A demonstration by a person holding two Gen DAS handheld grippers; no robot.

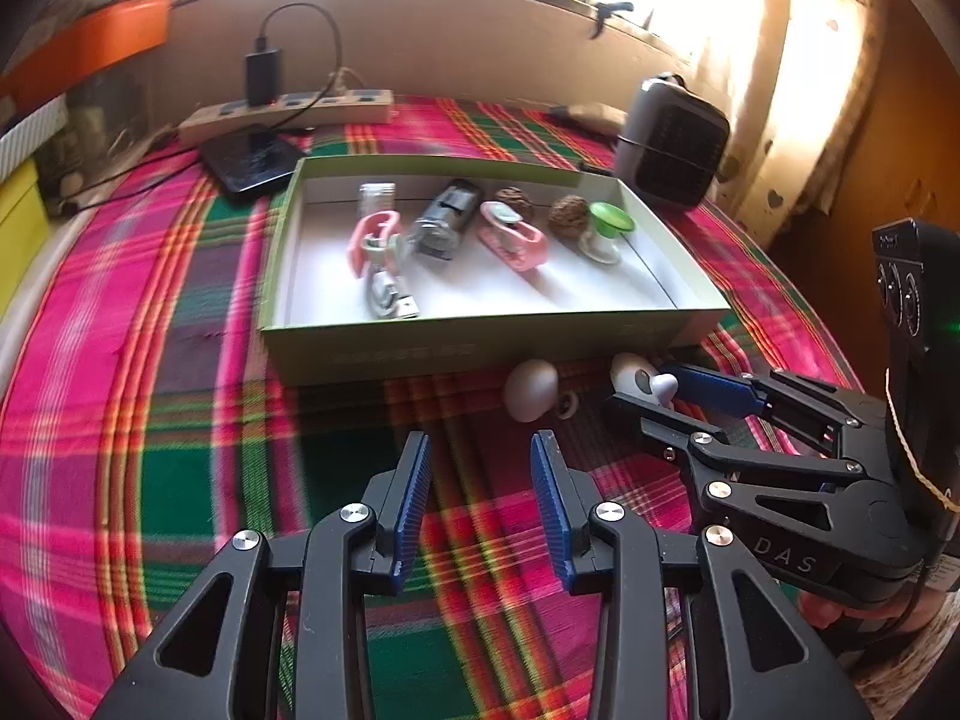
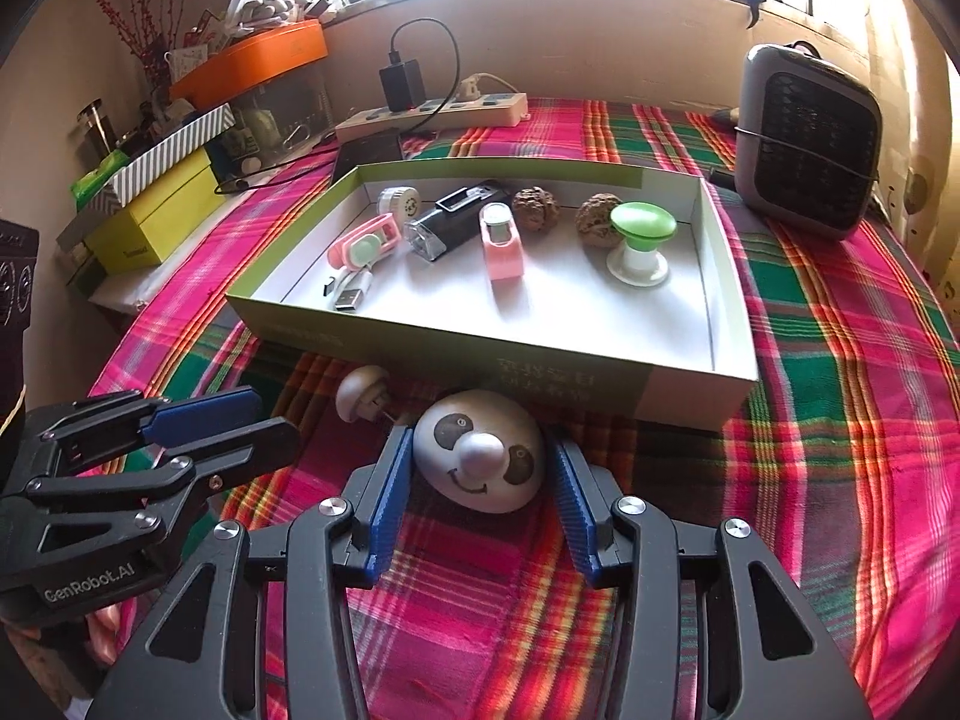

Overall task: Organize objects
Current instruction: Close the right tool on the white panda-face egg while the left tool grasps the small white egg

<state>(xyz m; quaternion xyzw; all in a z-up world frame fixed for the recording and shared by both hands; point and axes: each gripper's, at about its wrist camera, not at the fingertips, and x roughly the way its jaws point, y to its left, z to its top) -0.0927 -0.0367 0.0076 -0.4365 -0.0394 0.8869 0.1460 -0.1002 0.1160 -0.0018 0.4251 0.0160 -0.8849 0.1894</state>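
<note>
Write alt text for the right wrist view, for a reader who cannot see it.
The right gripper's blue fingers bracket a white egg-shaped toy with a panda face on a plaid cloth, just before a shallow green box holding small items. The left gripper hovers open at the left, near a small white mushroom-shaped piece.

A plaid cloth [image 2: 840,396] covers the desk. At its far edge lies a power strip [image 2: 432,114] with a black charger [image 2: 402,84] plugged in, a grey heater [image 2: 807,138] to the right. An orange box [image 2: 252,63] and a yellow box [image 2: 156,216] stack at left.
</note>
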